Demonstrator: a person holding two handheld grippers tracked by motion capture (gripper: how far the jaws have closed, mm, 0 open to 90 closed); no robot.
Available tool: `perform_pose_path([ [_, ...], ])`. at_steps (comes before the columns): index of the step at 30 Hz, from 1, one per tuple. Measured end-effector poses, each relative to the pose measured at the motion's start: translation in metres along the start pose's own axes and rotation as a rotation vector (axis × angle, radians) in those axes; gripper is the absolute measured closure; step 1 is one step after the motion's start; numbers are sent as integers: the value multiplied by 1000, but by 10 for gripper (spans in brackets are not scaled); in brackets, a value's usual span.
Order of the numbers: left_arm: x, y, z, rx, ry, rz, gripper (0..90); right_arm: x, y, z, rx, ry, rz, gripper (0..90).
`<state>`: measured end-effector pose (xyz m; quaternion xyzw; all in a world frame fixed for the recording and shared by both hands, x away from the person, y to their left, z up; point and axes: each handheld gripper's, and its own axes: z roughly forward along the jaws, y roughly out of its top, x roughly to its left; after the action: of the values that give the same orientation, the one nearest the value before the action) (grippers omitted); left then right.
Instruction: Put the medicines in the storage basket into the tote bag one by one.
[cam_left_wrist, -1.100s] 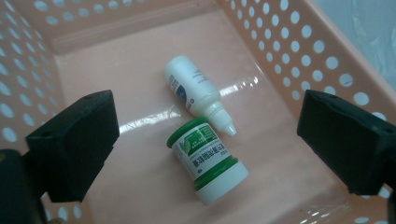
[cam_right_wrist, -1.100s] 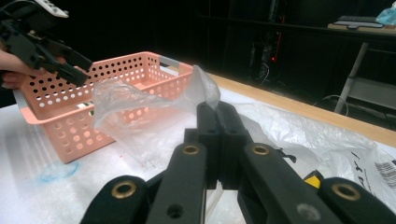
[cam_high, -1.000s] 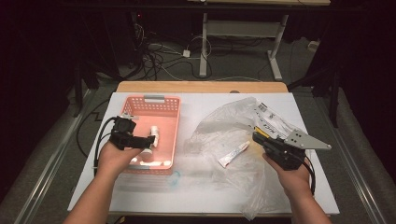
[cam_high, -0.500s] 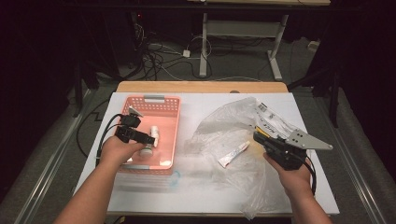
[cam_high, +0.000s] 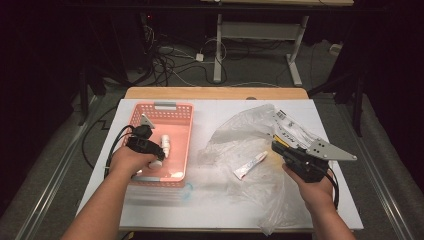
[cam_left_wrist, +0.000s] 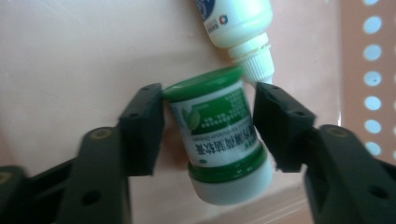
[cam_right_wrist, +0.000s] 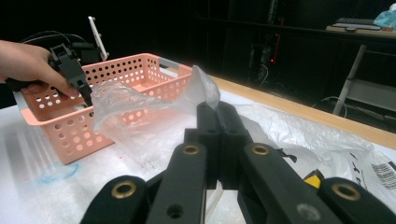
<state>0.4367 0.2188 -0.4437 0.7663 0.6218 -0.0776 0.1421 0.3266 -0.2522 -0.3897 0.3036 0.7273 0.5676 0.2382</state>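
Observation:
A small green-and-white jar (cam_left_wrist: 219, 135) lies tilted on the floor of the pink basket (cam_high: 175, 112). My left gripper (cam_left_wrist: 208, 126) reaches down into the basket with the jar between its jaws, which have just been closing. The left pad (cam_left_wrist: 144, 126) touches the green lid and a thin gap remains at the right pad. A white bottle (cam_left_wrist: 236, 23) lies just beyond the jar. My right gripper (cam_right_wrist: 217, 112) is shut on an edge of the clear plastic bag (cam_right_wrist: 140, 116), lifting it off the table. Inside the bag (cam_high: 240, 135) lies a white tube (cam_high: 250, 165).
The basket stands at the left of the white table top (cam_high: 210, 205). The crumpled bag spreads over the right half, with a printed label sheet (cam_high: 287, 130) at its far edge. A dark floor with cables and desk legs lies beyond the table.
My left hand has sunk a little deeper into the basket, toward its near side. The right hand and the bag have held still.

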Motion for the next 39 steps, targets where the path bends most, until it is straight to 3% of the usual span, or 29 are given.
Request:
perform_pose_path([
  [7,-7,3,4,21,20,21,533,0,0,1,2,1,-2,900],
  [17,-11,2,4,14,39,49,536,1,0,0,1,1,-5,900],
  [25,-15,-4,-5,-76,45,97,537,1,1,0,-3,1,-5,900],
  [30,-20,-11,-12,-150,48,156,537,1,1,0,-5,0,-2,900],
  [34,-23,-19,-18,-217,14,184,537,1,1,-1,-5,-1,-1,900],
  [39,-27,-30,-25,-307,5,234,537,1,1,-1,-4,-1,-1,900],
])
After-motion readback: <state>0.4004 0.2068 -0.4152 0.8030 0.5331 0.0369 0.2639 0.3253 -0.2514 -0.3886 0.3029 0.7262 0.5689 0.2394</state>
